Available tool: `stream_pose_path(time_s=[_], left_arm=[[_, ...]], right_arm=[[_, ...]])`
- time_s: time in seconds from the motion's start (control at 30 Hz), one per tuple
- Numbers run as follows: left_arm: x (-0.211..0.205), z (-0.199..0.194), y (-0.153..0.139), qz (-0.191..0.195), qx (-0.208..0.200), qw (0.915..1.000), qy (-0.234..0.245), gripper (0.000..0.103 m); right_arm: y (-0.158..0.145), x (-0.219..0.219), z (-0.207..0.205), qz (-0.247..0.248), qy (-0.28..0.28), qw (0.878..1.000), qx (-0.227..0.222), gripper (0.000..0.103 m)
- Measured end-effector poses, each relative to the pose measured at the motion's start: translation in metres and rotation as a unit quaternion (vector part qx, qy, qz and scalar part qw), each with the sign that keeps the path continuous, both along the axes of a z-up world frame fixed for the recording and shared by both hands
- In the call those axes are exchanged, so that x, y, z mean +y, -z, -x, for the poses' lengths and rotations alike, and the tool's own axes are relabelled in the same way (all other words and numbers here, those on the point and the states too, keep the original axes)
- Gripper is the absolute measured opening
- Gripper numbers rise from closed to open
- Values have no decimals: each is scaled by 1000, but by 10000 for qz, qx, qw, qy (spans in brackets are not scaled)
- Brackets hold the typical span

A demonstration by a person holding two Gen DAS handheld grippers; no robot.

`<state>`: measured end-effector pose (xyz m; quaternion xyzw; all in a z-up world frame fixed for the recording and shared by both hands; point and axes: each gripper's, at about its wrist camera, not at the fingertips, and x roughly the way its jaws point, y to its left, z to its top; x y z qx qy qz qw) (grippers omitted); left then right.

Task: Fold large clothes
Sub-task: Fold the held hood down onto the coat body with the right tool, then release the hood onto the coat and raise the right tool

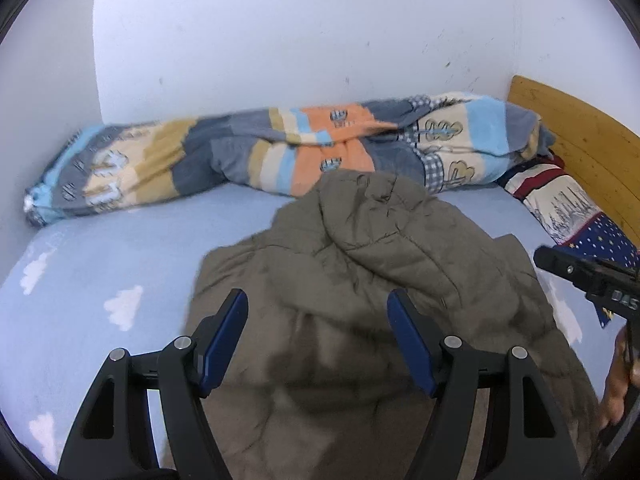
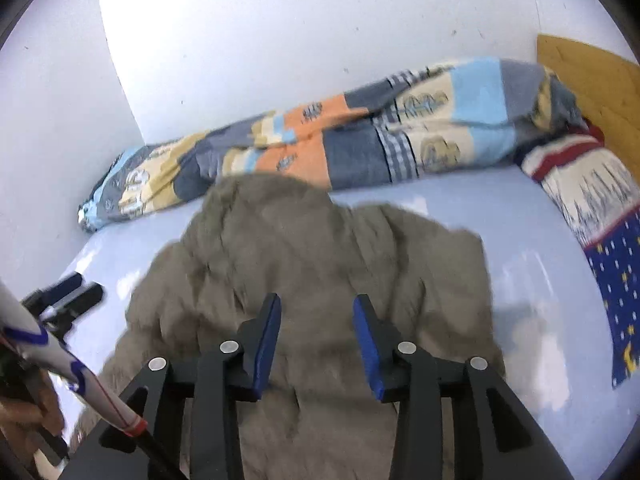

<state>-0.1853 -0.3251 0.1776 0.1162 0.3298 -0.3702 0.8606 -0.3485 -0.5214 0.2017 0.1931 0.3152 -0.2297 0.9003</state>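
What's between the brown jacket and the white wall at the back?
A rolled-up patchwork blanket lies along the wall, just behind the brown jacket. Both wrist views show it.

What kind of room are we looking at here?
Most likely a bedroom. There is a bed with a pale blue cloud-print sheet, a rolled patchwork blanket along the white wall, and a wooden headboard by a pillow.

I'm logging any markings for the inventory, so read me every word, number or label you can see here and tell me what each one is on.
"DAS", uncertain: pale raised characters on the right tongs at the left wrist view's edge, partly cut off.
Pillow: skyline print, no readable words.
Blanket: small emblems, too blurred to read.
Jacket: no text visible.
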Motion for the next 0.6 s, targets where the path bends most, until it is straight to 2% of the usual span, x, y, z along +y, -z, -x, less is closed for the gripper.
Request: stream_pose_path(time_s=[0.07,0.1,0.17,0.3,0.37,0.47,0.6], left_arm=[[-18,-11,14,-122,91,9999,-30,71],[-27,-15,24,-231,87,9997,-56,71],[-35,-20,39,-320,142,9994,-63,71],[-47,-33,83,-901,356,9951,-174,71],[-45,-34,96,-810,411,9956,-211,72],[-45,-32,108,-776,336,9961,-246,73],[-47,-31,108,-880,289,9953,-274,73]], right_arm=[[-2,-4,-18,-44,25,9999,-90,57],[1,-8,-29,-52,67,9999,-95,60],[12,-14,-47,-97,53,9999,96,60],[55,-23,-69,-129,40,9976,681,60],[77,-24,-74,-241,-31,9956,901,60],[107,-21,-80,-150,-142,9919,1250,60],[123,-24,-83,-166,-151,9904,1363,60]])
